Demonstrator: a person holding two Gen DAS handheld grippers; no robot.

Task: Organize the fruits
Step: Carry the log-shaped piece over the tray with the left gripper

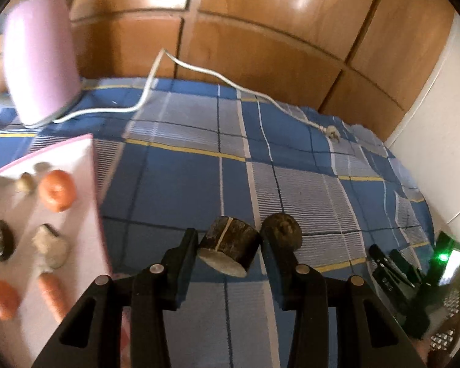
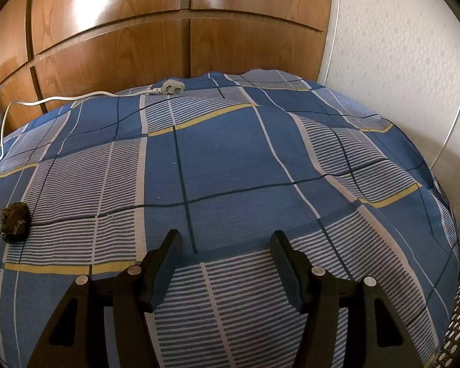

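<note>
Pink tray [image 1: 86, 153] at left is carrying two orange fruits [image 1: 58, 190], one carrot [image 1: 50, 294] and several dull lumps; one dark lump [image 1: 283, 230] is lying loose on the cloth. Left gripper [image 1: 230, 245], angling downward, is pinching one dark cut cylinder [image 1: 228, 250]. Right gripper [image 2: 225, 248] is tilting down, fingers spread over nothing. Blue checked bedspread [image 2: 230, 153] is covering the surface; wooden panels [image 2: 107, 46] are standing behind.

A home bedroom — a bed spread with a blue plaid sheet [image 2: 230, 159] stands against glossy wooden wardrobe doors [image 2: 113, 43], beside a patterned wallpapered wall [image 2: 398, 61] — and a pink electric kettle [image 1: 40, 58] trails its white cord [image 1: 199, 70] across it.
</note>
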